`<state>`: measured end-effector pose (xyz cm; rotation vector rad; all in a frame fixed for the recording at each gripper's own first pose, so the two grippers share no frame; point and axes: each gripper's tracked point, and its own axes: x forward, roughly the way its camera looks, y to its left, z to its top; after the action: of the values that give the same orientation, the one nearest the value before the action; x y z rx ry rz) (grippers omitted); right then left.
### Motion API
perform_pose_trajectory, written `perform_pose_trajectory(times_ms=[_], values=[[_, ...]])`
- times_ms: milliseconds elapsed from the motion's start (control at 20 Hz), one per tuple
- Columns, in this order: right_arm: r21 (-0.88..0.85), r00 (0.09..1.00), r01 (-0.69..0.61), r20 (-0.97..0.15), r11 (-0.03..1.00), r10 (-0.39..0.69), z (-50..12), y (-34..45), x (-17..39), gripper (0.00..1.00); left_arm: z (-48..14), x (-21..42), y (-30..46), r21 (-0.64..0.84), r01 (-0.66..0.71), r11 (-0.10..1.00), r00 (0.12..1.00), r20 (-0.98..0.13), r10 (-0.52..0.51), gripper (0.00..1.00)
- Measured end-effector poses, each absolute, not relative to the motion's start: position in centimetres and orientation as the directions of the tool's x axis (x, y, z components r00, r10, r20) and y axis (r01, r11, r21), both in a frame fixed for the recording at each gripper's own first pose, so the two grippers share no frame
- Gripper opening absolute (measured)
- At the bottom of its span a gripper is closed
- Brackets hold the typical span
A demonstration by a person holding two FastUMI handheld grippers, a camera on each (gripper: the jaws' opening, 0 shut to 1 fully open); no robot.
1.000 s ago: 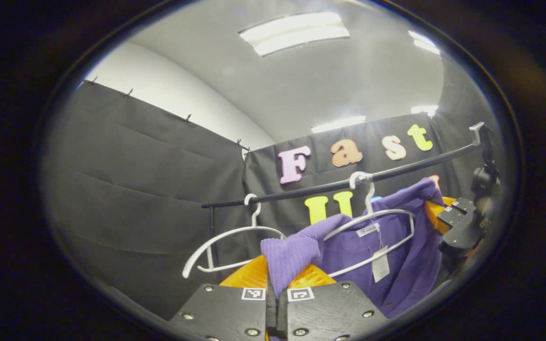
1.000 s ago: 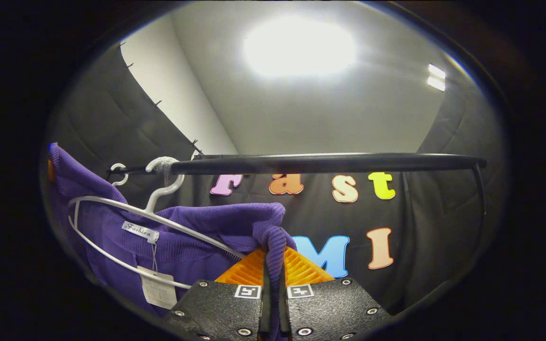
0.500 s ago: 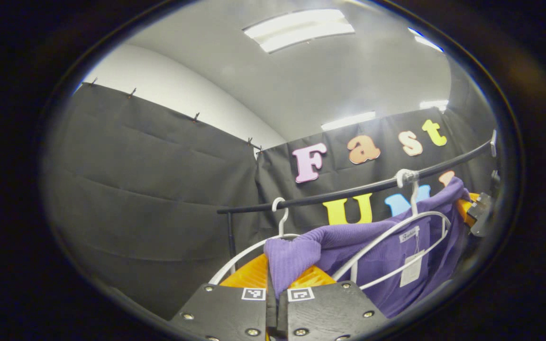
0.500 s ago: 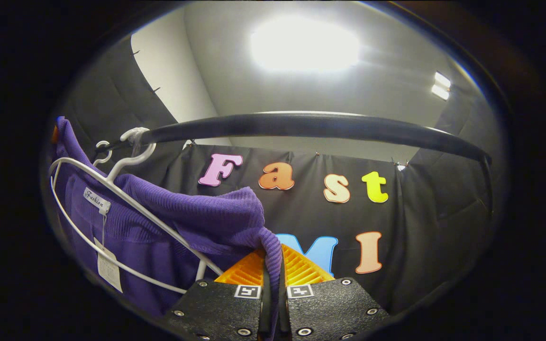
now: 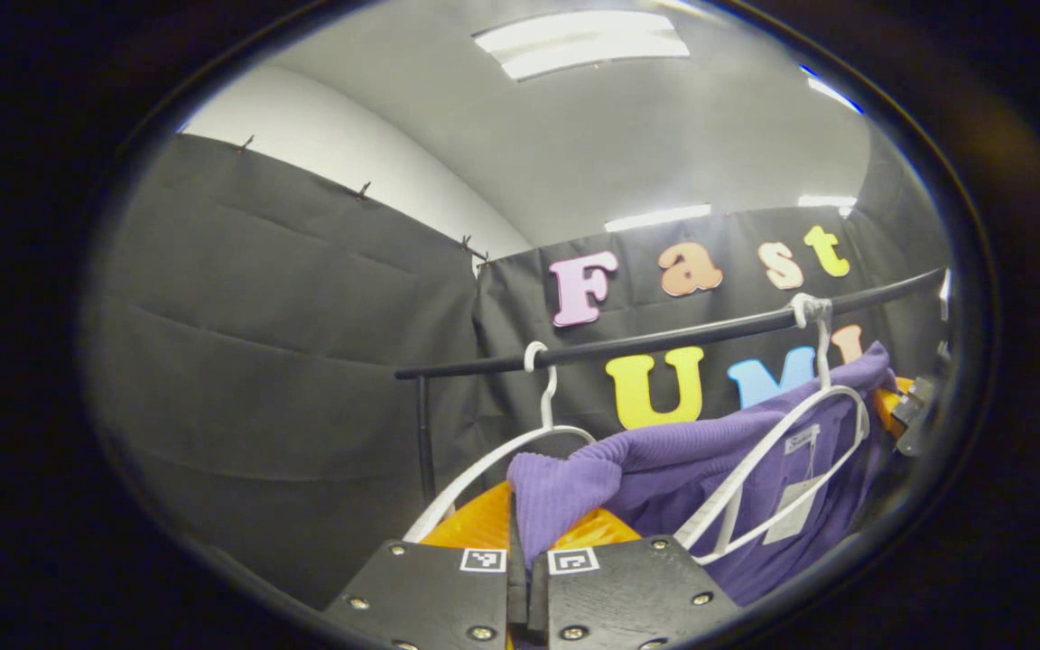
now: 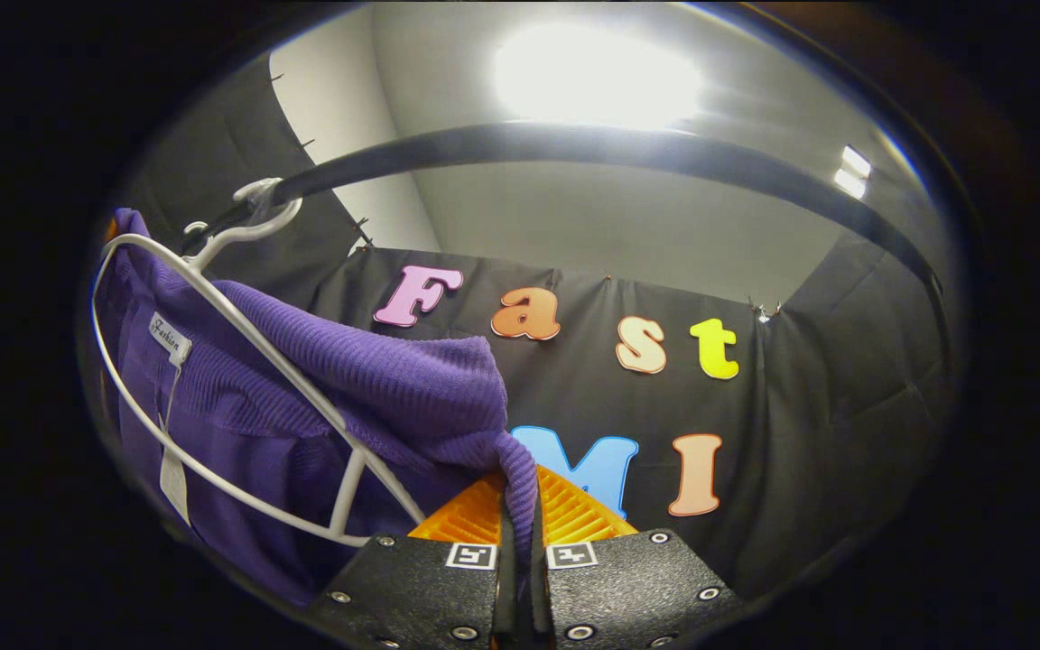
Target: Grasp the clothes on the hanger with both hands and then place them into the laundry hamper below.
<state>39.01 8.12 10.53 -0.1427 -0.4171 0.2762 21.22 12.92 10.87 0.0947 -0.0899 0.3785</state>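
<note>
Left gripper view: my left gripper (image 5: 520,542) is clamped on a fold of the purple sweater (image 5: 719,451), beside an empty hanger (image 5: 502,451); the garment drapes over its white hanger (image 5: 777,451) on the black rail (image 5: 664,341). Right gripper view: my right gripper (image 6: 520,528) pinches the opposite shoulder (image 6: 430,388), with the hanger (image 6: 240,379) showing through. Step judged: slipping the sweater off the hanger. Next: draw both shoulders clear, then lower. The hamper lies hidden below; the sweater's hem is cut off.
</note>
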Motion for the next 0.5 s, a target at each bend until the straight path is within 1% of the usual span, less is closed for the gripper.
perform_pose_trajectory(times_ms=[100, 300, 450, 500], values=[[-0.149, 0.895, -0.24, 0.348, 0.959, 0.278, 9.5, 8.1, 39.6, 0.06, 10.1, 21.5, 12.5, 0.083, -0.356, 0.931, 0.933, 0.091, 0.349, 0.02], [-0.039, 0.932, -0.255, 0.255, 0.966, 0.256, 6.3, 7.7, 40.7, 0.06, 9.0, 22.0, 11.5, 0.122, -0.318, 0.94, 0.948, 0.054, 0.314, 0.02], [-0.02, 0.944, -0.265, 0.198, 0.964, 0.263, 4.4, 7.7, 41.8, 0.06, 8.1, 22.3, 11.3, 0.13, -0.301, 0.945, 0.954, 0.031, 0.299, 0.02], [-0.016, 0.947, -0.265, 0.184, 0.964, 0.263, 3.9, 7.7, 42.1, 0.06, 7.8, 22.3, 11.2, 0.135, -0.3, 0.944, 0.954, 0.03, 0.298, 0.07]])
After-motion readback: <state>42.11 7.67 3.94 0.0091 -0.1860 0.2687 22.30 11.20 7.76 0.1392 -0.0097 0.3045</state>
